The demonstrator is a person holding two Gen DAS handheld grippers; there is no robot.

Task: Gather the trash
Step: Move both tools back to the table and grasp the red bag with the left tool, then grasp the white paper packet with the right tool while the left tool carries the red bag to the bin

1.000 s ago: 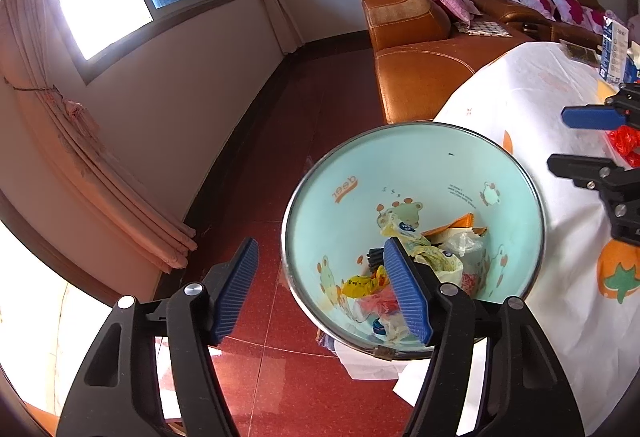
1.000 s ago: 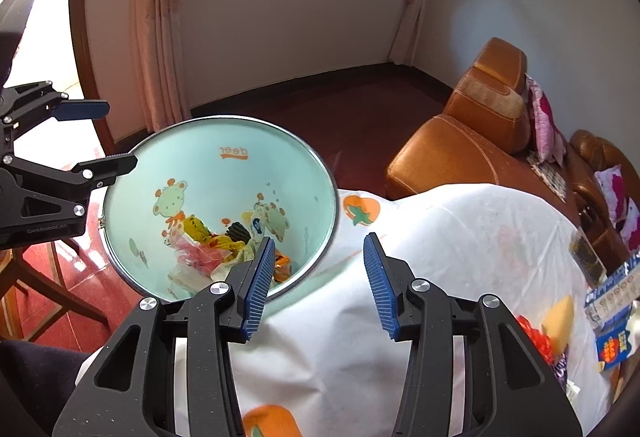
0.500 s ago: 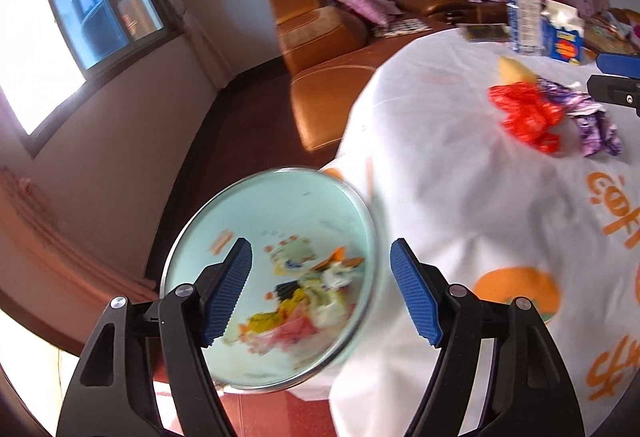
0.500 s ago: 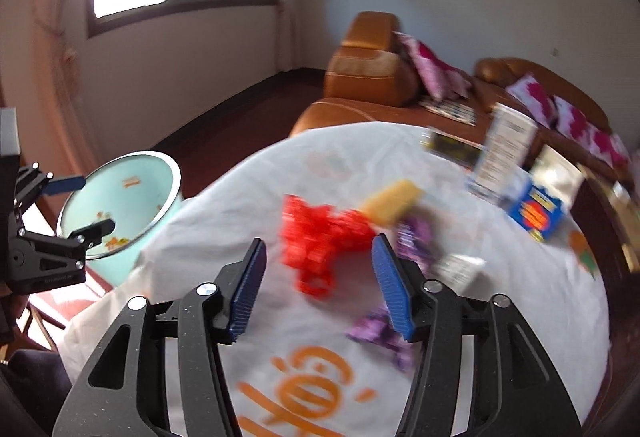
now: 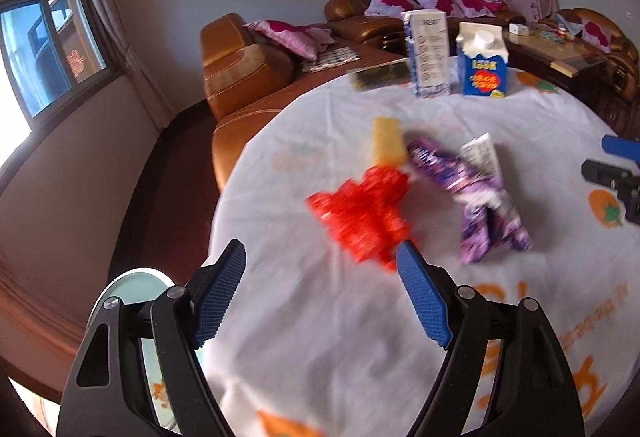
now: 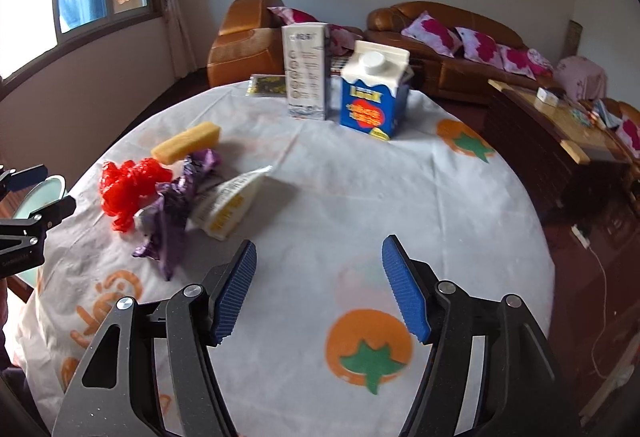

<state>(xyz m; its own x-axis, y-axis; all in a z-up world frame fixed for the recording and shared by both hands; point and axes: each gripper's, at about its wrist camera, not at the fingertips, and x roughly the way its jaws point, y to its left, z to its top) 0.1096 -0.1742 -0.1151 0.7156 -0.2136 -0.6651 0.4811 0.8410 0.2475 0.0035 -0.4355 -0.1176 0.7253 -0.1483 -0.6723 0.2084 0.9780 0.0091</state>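
Note:
Trash lies in a loose heap on the white tablecloth [image 6: 360, 205]: a crumpled red plastic bag [image 5: 364, 213] [image 6: 128, 189], a purple wrapper [image 5: 480, 201] [image 6: 176, 209], a yellow sponge block [image 5: 387, 145] [image 6: 187, 147] and a white-and-yellow packet [image 6: 230, 205]. My left gripper [image 5: 320, 297] hovers just short of the red bag, jaws opening, nothing between them. My right gripper [image 6: 318, 293] hangs over bare cloth to the right of the heap, jaws opening and empty. The pale green bin [image 5: 132, 285] [image 6: 38, 193] stands off the table's left edge.
Two upright cartons, a white one [image 6: 306, 71] and a blue one [image 6: 374, 95], stand at the table's far side beside a flat dark packet [image 6: 266, 85]. Brown leather sofas [image 6: 440, 37] with pink cushions lie beyond. A wooden coffee table [image 6: 560, 117] sits at the right.
Both grippers swung away from over the bin to above the table, and their jaws have widened. The trash heap has come into close view; the bin has slid to the left edge.

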